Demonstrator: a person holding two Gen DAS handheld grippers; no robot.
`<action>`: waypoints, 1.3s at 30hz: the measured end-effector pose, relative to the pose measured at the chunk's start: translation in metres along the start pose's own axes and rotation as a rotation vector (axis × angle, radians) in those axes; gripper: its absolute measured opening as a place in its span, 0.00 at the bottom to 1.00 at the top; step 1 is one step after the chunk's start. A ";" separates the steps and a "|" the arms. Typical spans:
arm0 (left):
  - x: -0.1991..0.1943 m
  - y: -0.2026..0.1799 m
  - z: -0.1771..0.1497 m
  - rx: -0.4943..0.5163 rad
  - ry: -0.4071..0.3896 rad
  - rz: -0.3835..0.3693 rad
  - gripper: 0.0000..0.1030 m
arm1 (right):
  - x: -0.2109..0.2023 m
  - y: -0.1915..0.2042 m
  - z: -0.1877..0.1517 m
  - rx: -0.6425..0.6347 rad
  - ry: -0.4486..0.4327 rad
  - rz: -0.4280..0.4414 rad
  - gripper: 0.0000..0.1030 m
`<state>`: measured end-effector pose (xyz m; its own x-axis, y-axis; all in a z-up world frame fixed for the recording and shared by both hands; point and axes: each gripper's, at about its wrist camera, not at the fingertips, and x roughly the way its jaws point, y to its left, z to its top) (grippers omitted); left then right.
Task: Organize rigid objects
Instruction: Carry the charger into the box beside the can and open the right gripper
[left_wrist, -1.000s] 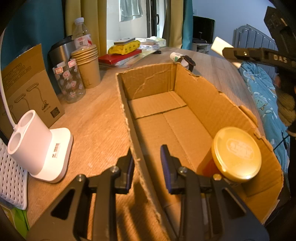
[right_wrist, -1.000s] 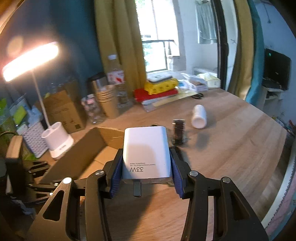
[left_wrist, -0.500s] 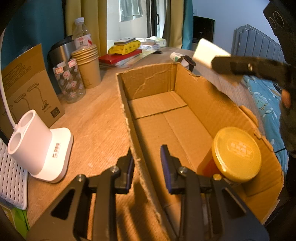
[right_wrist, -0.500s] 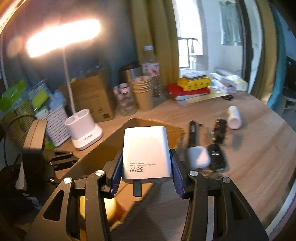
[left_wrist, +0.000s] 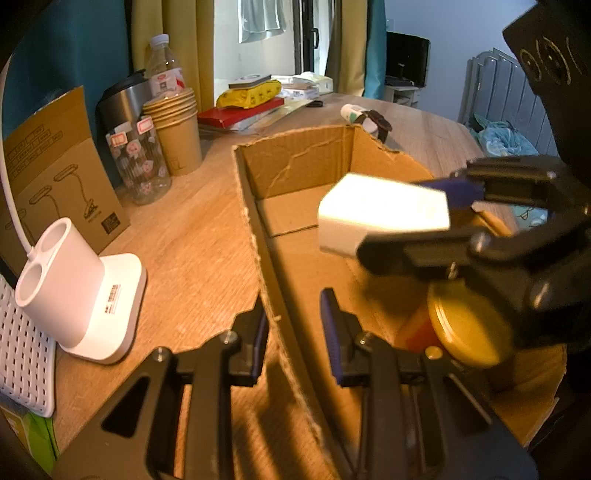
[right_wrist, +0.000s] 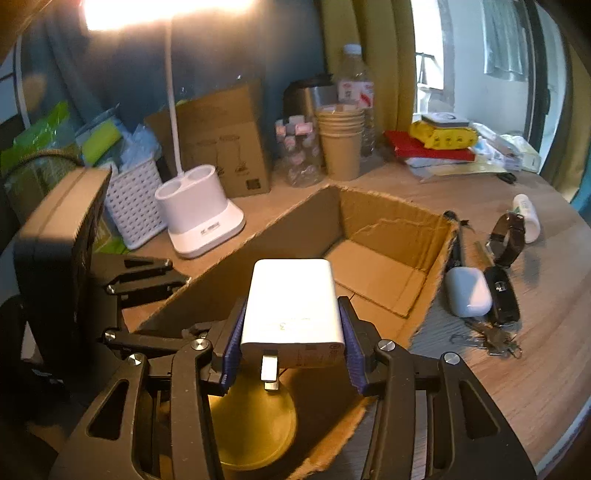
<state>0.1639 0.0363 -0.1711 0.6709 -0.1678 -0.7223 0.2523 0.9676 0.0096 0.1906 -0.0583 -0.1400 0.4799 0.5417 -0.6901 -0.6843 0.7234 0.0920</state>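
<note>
Right gripper (right_wrist: 291, 332) clenched on white charger (right_wrist: 293, 306) above cardboard box (right_wrist: 388, 221); left gripper (left_wrist: 291, 328) pinching the box's side wall between nearly closed pads

Far half of the cardboard box (right_wrist: 373, 258) lies open; gold-lidded jar (right_wrist: 255, 432) fills the near corner.

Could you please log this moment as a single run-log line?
right tongs: shut on white charger, over cardboard box | left tongs: shut on box wall | jar: in box

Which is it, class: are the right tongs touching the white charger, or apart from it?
Touching. The right wrist view shows both blue pads of the right tongs pressed against the sides of the white charger, holding it above the cardboard box.
</note>
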 end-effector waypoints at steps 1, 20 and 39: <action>0.000 0.000 0.000 0.000 0.000 0.001 0.27 | 0.000 0.001 -0.001 -0.002 0.003 0.001 0.48; 0.002 0.002 -0.001 -0.001 0.003 0.008 0.28 | -0.001 0.009 -0.008 -0.045 0.054 -0.023 0.49; 0.002 0.002 -0.001 0.000 0.003 0.008 0.28 | -0.045 -0.023 -0.002 0.038 -0.062 -0.083 0.55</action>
<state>0.1647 0.0383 -0.1732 0.6708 -0.1593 -0.7244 0.2466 0.9690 0.0153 0.1835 -0.1000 -0.1124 0.5681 0.5039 -0.6506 -0.6199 0.7820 0.0643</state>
